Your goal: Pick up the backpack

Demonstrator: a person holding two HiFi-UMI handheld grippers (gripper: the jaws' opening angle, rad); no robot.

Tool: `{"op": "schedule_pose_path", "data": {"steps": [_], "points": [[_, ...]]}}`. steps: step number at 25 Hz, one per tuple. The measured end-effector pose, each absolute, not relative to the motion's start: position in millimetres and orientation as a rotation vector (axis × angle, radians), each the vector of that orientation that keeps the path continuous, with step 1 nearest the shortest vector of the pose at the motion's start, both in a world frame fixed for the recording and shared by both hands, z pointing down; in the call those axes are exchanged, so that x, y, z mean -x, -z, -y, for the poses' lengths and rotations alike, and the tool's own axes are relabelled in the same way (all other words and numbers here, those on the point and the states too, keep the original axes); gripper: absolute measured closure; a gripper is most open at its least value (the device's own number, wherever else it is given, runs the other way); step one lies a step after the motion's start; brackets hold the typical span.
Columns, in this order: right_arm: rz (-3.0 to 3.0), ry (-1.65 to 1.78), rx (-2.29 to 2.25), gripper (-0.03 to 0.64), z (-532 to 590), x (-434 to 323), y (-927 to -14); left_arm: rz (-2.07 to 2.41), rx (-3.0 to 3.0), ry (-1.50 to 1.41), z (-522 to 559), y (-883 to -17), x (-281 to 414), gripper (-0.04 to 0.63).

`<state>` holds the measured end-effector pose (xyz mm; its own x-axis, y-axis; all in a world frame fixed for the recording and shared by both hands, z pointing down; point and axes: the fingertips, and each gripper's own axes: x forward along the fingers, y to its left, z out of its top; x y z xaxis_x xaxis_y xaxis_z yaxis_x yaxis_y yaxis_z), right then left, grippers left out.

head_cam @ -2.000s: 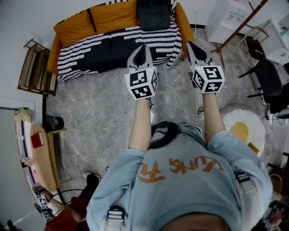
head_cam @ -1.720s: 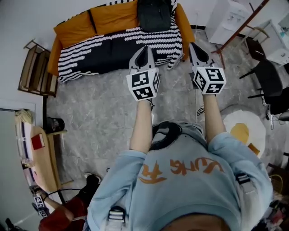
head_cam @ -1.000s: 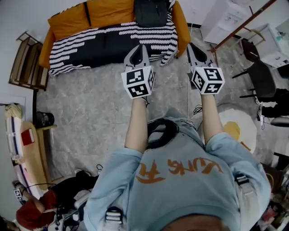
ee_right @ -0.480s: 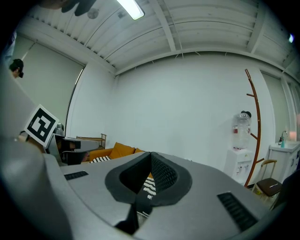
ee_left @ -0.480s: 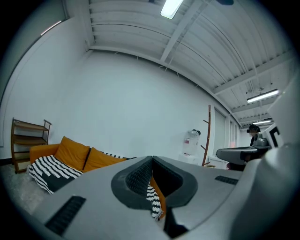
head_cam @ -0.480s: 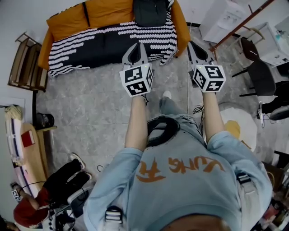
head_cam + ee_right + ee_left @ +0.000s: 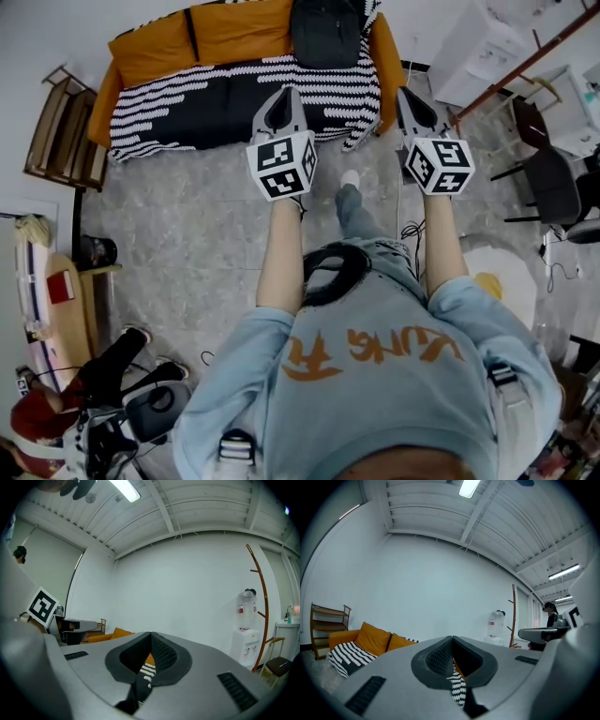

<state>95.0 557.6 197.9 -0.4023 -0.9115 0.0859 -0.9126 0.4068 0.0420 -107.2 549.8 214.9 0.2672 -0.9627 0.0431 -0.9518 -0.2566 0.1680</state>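
Stands on grey floor (image 7: 187, 234) facing sofa (image 7: 106, 103). Holds left gripper (image 7: 284, 94) and right gripper (image 7: 411, 94) out ahead, side by side and level, pointed at the sofa's right half. Carries both with jaws pressed together and nothing clamped. Looks past the closed tips, in each gripper view, at a strip of striped throw (image 7: 234, 89) and orange upholstery.

Shows black backpack (image 7: 325, 33) on the sofa, propped against the back beside orange cushions (image 7: 239, 28), toward the right end. Sits well apart from both grippers, ahead of the gap between them and nearer the left one's line. Seems upright, though too foreshortened from above to say firmly.

Has wooden shelf (image 7: 58, 131) left of the sofa, against the wall. Has coat stand (image 7: 511, 70) and white cooler (image 7: 246, 648) off to the right, with dark chairs (image 7: 555, 183) nearer. Catches a second person (image 7: 47, 422) low at the left edge, down by the floor.
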Motion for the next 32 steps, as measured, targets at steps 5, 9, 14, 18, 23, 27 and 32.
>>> {"op": "schedule_pose_path", "data": {"steps": [5,9,14,18,23,27,32], "points": [[2.584,-0.056,-1.669,0.618,-511.8,-130.6,-209.7,1.827,-2.363,0.066,-509.7,-224.8,75.1,0.575],[2.586,-0.094,-1.661,0.618,-445.3,-142.9,-223.9,1.824,-2.346,0.037,-446.9,-239.2,63.9,0.575],[2.544,-0.152,-1.638,0.618,-355.0,-135.7,-237.3,1.782,-2.272,0.024,-363.2,-264.7,72.9,0.575],[2.513,-0.261,-1.612,0.618,-279.9,-147.7,-263.2,1.747,-2.196,-0.028,-306.8,-296.7,61.2,0.575],[2.519,-0.368,-1.523,0.618,-203.4,-137.3,-291.7,1.706,-2.12,-0.092,-242.5,-325.7,60.4,0.575],[2.534,-0.415,-1.491,0.618,-147.0,-137.5,-301.9,1.71,-2.12,-0.134,-189.0,-326.9,47.7,0.575],[2.556,-0.462,-1.51,0.618,-107.3,-148.8,-303.4,1.69,-2.154,-0.191,-152.0,-323.0,27.4,0.575]]}}
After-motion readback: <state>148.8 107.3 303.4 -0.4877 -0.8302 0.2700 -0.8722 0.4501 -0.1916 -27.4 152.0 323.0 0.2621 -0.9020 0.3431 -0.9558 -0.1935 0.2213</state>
